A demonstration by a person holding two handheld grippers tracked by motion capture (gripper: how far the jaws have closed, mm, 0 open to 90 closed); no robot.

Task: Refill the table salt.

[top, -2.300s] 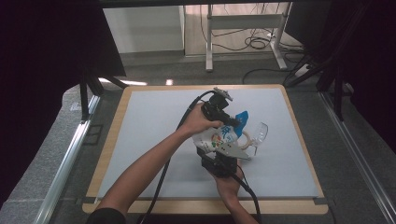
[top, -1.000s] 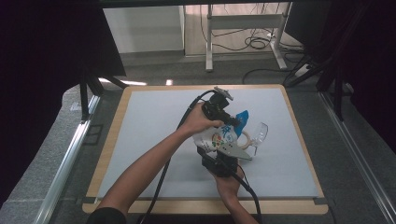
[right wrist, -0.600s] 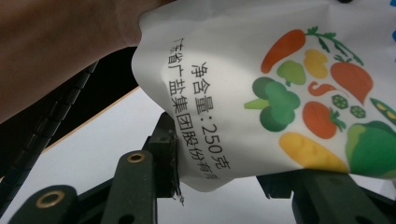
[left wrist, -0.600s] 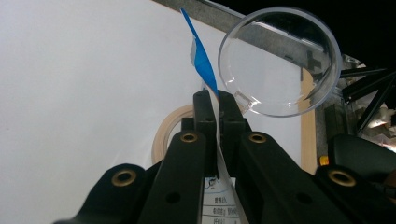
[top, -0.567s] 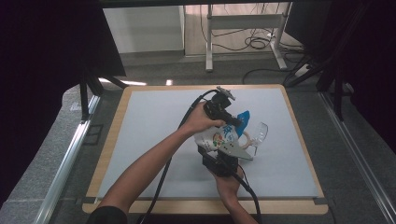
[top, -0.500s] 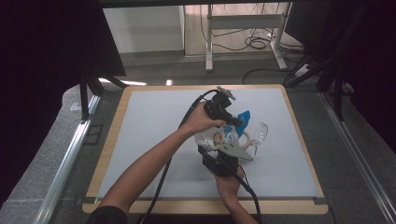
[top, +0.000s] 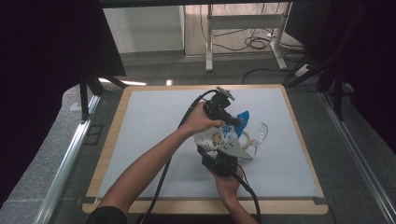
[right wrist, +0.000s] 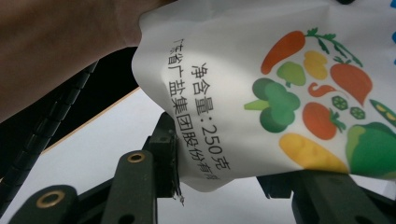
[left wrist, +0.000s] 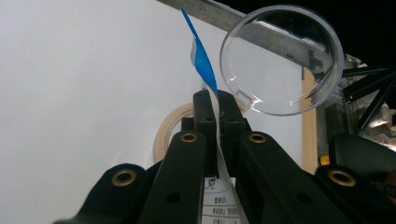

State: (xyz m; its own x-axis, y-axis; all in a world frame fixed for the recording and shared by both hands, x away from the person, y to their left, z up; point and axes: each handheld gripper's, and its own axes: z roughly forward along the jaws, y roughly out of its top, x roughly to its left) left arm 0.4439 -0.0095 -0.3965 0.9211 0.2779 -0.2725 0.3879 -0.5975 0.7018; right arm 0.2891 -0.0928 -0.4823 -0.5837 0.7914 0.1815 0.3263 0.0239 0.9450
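- the left tool (left wrist: 212,105) is shut tight on the thin top edge of the bag (top: 219,137). i think it holds the top so the bag hangs up straight and does not flop.
- the right tool (right wrist: 217,154) has its jaws on both sides of the bag's bottom part. they look pressed on it, maybe to keep the bag from swinging.
- the bag sits near the middle of the surface (top: 140,121), held up between the two tools.
- the bag is white and soft, with a blue strip at the top. it has bright pictures of a carrot, a tomato, green broccoli and more, and black printed writing down one side.
- a clear round lid (left wrist: 282,58) lies just past the bag, touching the surface. you can see right through it.
- a pale ring (left wrist: 170,128) like a roll of tape lies flat behind the left tool.
- both hands seem set to pull or tear the bag open, but i can only guess that.
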